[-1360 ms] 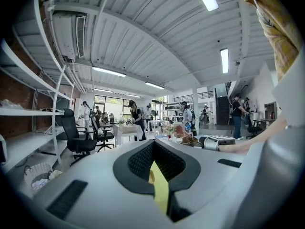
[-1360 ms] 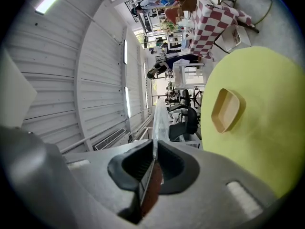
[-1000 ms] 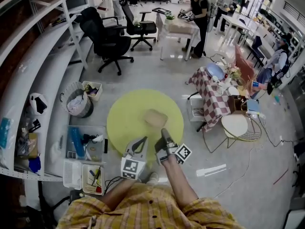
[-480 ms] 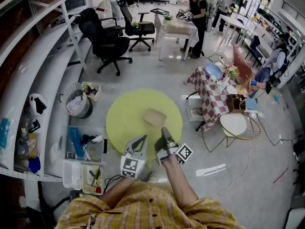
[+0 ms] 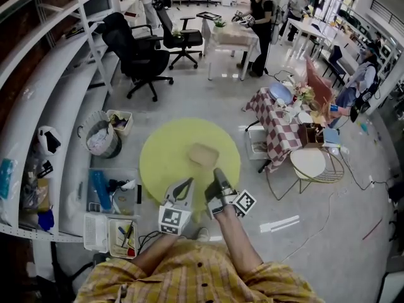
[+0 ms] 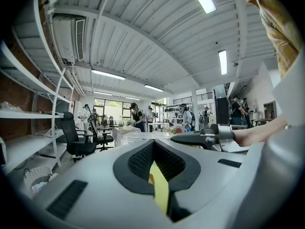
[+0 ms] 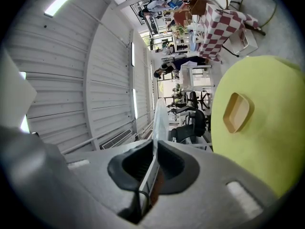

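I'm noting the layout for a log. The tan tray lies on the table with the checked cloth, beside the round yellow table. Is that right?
Not quite. The tan tray lies on the round yellow table, near its middle. The table with the checked cloth stands beside it, apart, and does not carry that tray. The head view shows this.

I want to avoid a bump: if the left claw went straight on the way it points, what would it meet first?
Probably the clear plastic container held by the right claw, just ahead of the left claw; depth is hard to judge.
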`<state>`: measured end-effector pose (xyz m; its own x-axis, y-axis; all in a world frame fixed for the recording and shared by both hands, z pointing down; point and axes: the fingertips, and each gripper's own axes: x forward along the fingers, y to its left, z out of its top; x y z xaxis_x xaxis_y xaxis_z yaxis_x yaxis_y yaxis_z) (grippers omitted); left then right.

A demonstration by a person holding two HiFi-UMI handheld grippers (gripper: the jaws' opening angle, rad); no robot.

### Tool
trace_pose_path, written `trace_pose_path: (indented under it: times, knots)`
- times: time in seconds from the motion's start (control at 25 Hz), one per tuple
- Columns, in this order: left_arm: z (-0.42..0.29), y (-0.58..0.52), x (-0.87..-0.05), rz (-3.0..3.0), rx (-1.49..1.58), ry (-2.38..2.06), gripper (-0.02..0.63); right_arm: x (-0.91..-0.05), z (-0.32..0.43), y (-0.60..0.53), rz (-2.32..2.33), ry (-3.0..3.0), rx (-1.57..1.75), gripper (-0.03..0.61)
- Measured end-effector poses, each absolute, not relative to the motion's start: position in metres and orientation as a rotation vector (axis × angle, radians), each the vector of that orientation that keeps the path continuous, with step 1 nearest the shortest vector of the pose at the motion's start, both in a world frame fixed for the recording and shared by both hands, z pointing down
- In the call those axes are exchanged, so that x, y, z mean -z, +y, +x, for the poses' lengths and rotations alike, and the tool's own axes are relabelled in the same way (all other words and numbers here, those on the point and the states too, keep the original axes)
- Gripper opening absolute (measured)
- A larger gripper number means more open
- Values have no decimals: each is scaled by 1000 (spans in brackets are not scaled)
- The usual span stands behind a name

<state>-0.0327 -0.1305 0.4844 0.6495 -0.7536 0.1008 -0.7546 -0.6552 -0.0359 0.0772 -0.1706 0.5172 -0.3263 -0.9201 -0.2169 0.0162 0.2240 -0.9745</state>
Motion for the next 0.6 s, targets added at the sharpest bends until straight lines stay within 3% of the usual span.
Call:
trace_pose_path:
  times: [0.6]
  knots:
    - [-32, -134, -478, 2857, -144, -1301, 5, -504, 77, -166, -864, 1585, 1230, 28]
